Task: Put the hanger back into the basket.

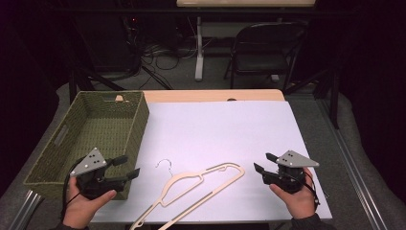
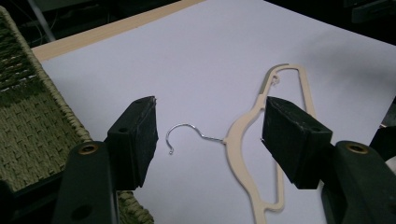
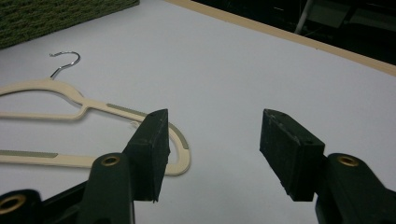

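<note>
A cream clothes hanger [image 1: 201,184] with a metal hook [image 1: 165,165] lies flat on the white table cover near the front edge. My left gripper [image 1: 127,167] hovers to its left, beside the basket, open and empty. In the left gripper view the hanger [image 2: 247,126] and its hook [image 2: 184,133] lie just beyond the open jaws. My right gripper [image 1: 263,163] is held to the right of the hanger, open with nothing between its jaws. In the right gripper view the hanger [image 3: 88,109] lies left of the jaws, its end passing behind the left one.
A green woven basket [image 1: 136,120] stands at the table's left side, close to the left gripper. The white cover [image 1: 225,124] spreads over the wooden table. A folding chair [image 1: 265,48] and cables sit on the floor beyond the far edge.
</note>
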